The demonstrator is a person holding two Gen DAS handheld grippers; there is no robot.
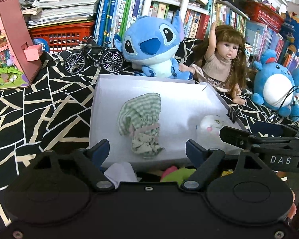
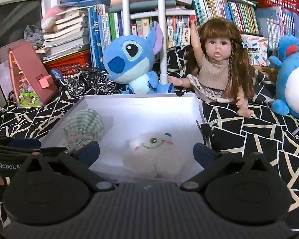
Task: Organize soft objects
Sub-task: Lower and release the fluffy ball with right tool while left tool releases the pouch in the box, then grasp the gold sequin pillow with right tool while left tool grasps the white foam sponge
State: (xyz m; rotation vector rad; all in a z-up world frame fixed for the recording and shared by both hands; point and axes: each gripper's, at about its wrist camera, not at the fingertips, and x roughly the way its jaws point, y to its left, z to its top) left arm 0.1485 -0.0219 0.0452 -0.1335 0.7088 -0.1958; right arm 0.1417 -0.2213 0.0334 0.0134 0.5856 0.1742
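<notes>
White box (image 1: 101, 99): You see a shallow open-topped box lying on the black-and-cream patterned cloth (image 1: 29, 107), directly ahead of both grippers. A black binder clip (image 1: 232, 113) grips its right wall.
Box contents, left: A green checked cloth bundle (image 1: 141, 117), tied with a pinkish band, rests on the box floor toward the left side.
Box contents, right: A white plush toy (image 2: 153, 155) with a drawn smiling face and pink cheeks lies on the box floor toward the near right corner, apart from the bundle.
Left gripper (image 1: 147, 147): Your jaws stand spread, nothing pinched. The bundle appears in the gap between them, but the pads do not touch it.
Right gripper (image 2: 146, 151): Your jaws stand spread wide and hold nothing. The white plush toy lies below and between them, untouched.
Red crate (image 1: 63, 35): It sits at the rear left and carries a stack of books on top. Its contents cannot be made out.
Behind the box: A blue plush (image 1: 155, 45), a doll (image 1: 223, 59) with one arm raised and a model bicycle (image 1: 93, 56) stand outside the box.
Far right: A round blue and white plush (image 1: 277, 85) sits on the cloth, well apart from the box.
</notes>
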